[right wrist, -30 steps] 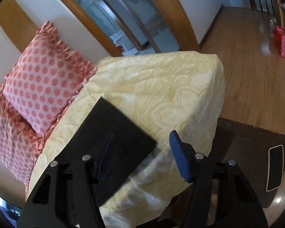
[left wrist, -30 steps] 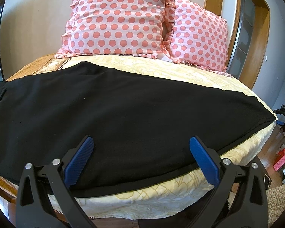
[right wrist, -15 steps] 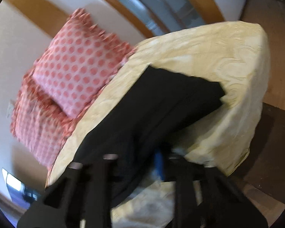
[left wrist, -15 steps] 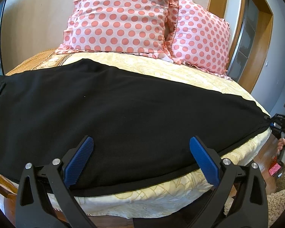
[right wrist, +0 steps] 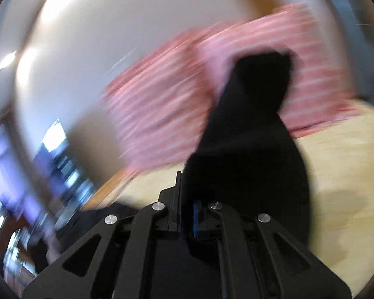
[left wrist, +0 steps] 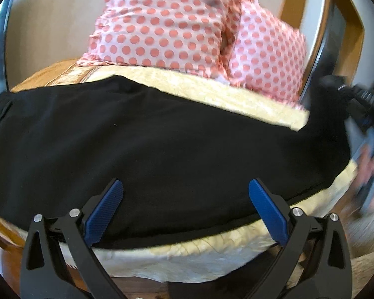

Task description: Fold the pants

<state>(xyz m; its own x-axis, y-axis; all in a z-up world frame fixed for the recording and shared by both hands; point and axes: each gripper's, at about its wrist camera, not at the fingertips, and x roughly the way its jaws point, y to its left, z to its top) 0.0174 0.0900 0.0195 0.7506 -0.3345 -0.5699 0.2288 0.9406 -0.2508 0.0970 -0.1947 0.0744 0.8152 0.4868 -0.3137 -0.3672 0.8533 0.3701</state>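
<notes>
On bed (left wrist: 212, 256), below pillows (left wrist: 167, 25), black pants (left wrist: 149, 154) lie flat. Right gripper (right wrist: 185, 220) fingers squeezed tight on leg end, lifted off bed, likely to fold it over. Left gripper (left wrist: 187, 211) fingers wide, holding nothing, waiting near pants' near edge.

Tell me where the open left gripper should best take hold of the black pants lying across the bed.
Probably the near long edge of the black pants, approached from the bedside. That edge lies flat along the bed rim just ahead of the left gripper, while the right gripper already pinches the leg end.
</notes>
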